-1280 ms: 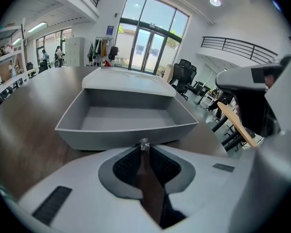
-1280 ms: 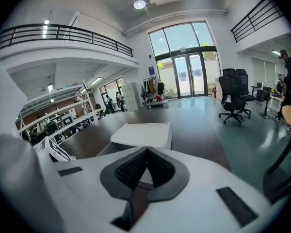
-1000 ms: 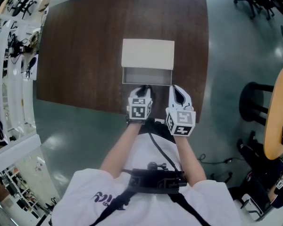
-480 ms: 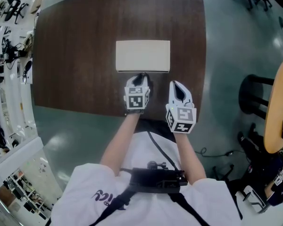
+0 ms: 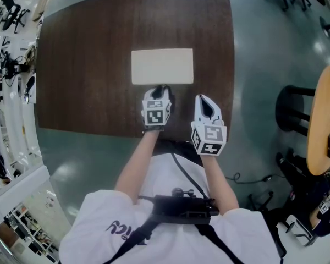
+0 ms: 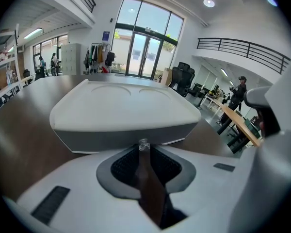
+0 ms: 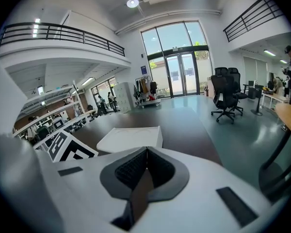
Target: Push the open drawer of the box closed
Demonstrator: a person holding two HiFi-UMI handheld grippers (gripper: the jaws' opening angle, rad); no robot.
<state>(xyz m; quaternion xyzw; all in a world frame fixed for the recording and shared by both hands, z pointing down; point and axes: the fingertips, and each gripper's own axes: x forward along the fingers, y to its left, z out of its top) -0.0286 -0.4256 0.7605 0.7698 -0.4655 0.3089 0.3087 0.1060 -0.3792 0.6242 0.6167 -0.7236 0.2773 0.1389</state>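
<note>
The drawer, which a second ago stood pulled out toward the person, now sits flush in the box (image 5: 162,66), and the left claw (image 5: 160,88) has come forward with it. The box shows from above as one plain pale rectangle, lying near the middle of the dark wooden table (image 5: 88,65). The left claw's tip meets the near face of the box at about its middle. In the left gripper view the grey drawer front (image 6: 87,139) fills the space just beyond the claw (image 6: 143,144), whose jaws are pressed together. A small glassy bit sits right at their tip, possibly the drawer's pull, though the view is too close to be sure. The right claw (image 5: 202,100) hangs over the table's near edge, to the right of the box and apart from it. Its jaws are likewise together with nothing between them (image 7: 146,152), and the box (image 7: 131,137) lies ahead and to its left.
</note>
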